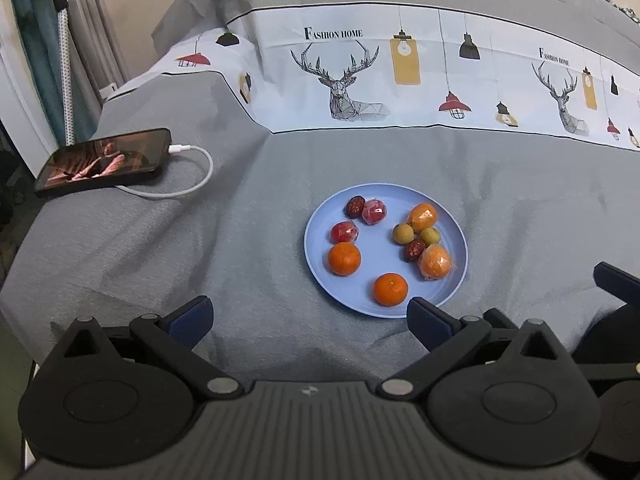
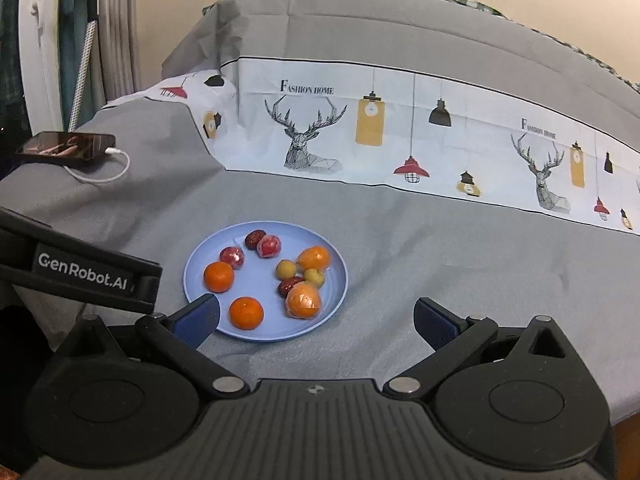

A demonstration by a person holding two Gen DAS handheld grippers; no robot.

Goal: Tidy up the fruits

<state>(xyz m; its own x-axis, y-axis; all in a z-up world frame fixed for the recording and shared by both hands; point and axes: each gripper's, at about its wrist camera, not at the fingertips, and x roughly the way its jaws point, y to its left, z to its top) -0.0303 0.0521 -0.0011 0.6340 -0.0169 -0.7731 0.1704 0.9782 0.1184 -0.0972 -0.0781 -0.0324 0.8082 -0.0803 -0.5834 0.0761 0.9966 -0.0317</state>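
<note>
Left wrist view: left claw (image 1: 310,318) spread apart, empty, just short of blue plate (image 1: 456,236) on grey bed. Fruits (image 1: 344,258) all on plate. Phone (image 1: 104,160) well left of plate.

Right wrist view: right claw (image 2: 316,320) apart, empty; plate (image 2: 340,276) rim behind left fingertip (image 2: 198,316).
</note>
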